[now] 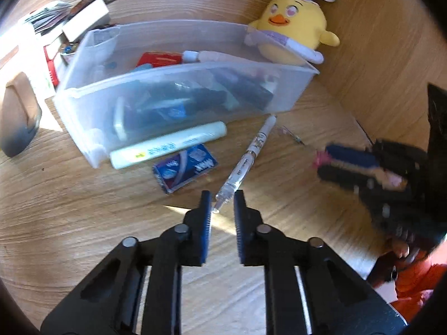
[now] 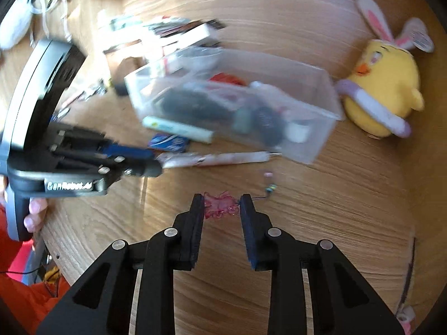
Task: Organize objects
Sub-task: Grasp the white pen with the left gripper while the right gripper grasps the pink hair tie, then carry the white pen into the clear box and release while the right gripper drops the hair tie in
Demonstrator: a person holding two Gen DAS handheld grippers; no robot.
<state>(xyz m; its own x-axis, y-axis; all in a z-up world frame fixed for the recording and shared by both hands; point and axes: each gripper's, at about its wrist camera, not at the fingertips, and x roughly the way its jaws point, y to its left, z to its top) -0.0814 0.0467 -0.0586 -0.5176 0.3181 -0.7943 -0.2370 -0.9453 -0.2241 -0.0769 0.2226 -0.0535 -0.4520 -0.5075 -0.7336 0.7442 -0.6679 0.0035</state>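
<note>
A clear pen with a white printed barrel [image 1: 251, 153] lies slanted on the wooden table, its far end near the clear plastic bin [image 1: 290, 92]. My left gripper [image 1: 222, 199] is shut on its near end; in the right wrist view the left gripper [image 2: 156, 164] holds the pen [image 2: 223, 158] low over the table. My right gripper [image 2: 222, 199] is shut on a small pink see-through charm [image 2: 220, 209], whose thin beaded chain [image 2: 269, 188] trails to the right. In the left wrist view the right gripper [image 1: 324, 162] is blurred, with pink at its tips.
The bin holds several dark and coloured items. Against its front lie a pale green tube [image 1: 167, 145] and a blue packet [image 1: 185, 167]. A yellow chick plush [image 1: 296, 30] sits behind the bin's right end. Boxes and cards [image 1: 69, 25] are stacked at its left.
</note>
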